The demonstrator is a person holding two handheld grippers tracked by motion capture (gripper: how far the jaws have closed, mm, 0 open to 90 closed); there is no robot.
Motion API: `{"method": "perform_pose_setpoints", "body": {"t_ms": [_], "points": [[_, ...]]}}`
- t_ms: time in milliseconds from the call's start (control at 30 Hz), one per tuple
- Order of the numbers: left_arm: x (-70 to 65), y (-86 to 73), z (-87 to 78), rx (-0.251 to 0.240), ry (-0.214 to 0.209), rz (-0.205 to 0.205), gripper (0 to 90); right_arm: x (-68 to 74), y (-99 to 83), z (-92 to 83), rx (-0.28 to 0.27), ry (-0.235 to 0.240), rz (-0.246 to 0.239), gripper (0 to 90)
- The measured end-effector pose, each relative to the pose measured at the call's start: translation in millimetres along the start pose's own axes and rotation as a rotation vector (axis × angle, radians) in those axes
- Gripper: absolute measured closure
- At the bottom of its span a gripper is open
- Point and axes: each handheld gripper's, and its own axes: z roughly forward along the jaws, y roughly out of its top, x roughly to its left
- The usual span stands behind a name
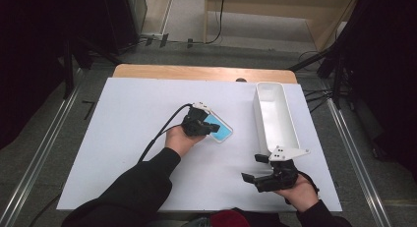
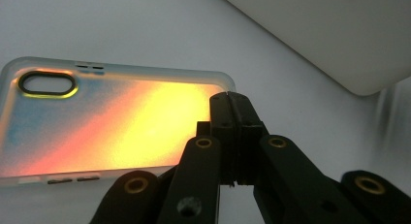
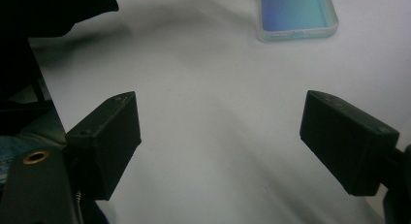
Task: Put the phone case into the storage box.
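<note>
Your left gripper (image 2: 231,100), jaws pinched shut on the phone case's (image 2: 111,122) near long edge; right gripper (image 3: 220,136) gapes wide, well apart.

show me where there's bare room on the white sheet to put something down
Free: the wide left part of the white sheet, left of the left gripper, and the strip between the phone case and the right gripper. Crowded: around the white bin.
</note>
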Motion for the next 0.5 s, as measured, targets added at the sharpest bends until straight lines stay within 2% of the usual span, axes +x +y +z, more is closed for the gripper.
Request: {"method": "perform_pose_setpoints", "body": {"t_ms": [500], "points": [[-2.3, -12.4, 22.3, 0.063, 0.016, -0.002, 88.9, 0.5, -0.2, -0.2, 0.005, 0.006, -0.001, 13.2]]}}
